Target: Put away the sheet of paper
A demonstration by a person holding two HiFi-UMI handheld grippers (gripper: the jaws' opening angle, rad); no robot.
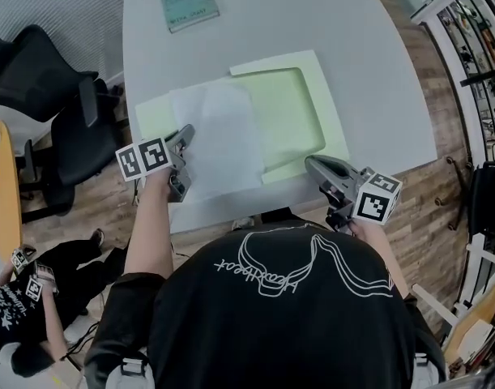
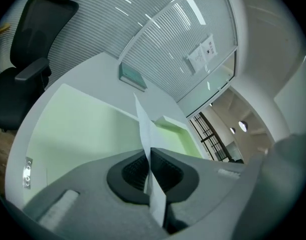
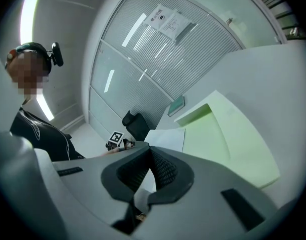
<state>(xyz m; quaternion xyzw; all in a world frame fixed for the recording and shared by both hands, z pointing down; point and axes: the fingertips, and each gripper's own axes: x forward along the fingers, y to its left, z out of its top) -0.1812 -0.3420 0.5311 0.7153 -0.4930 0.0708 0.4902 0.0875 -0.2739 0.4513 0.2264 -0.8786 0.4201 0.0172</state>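
Note:
A white sheet of paper [image 1: 219, 136] lies on an open light-green folder [image 1: 300, 108] on the white table. My left gripper [image 1: 185, 132] is at the sheet's near left edge and is shut on it. In the left gripper view the sheet [image 2: 144, 126] runs edge-on between the pads of that gripper [image 2: 148, 156], with the folder [image 2: 77, 129] behind. My right gripper [image 1: 309, 163] hovers by the folder's near right corner. Its jaws [image 3: 150, 151] look shut with nothing between them; the folder [image 3: 228, 139] and sheet [image 3: 165, 139] lie beyond.
A teal book [image 1: 188, 1] lies at the table's far left. A black office chair [image 1: 44, 96] stands left of the table, and a person [image 1: 20, 306] crouches on the floor at lower left. The table's [image 1: 377, 79] near edge is just in front of me.

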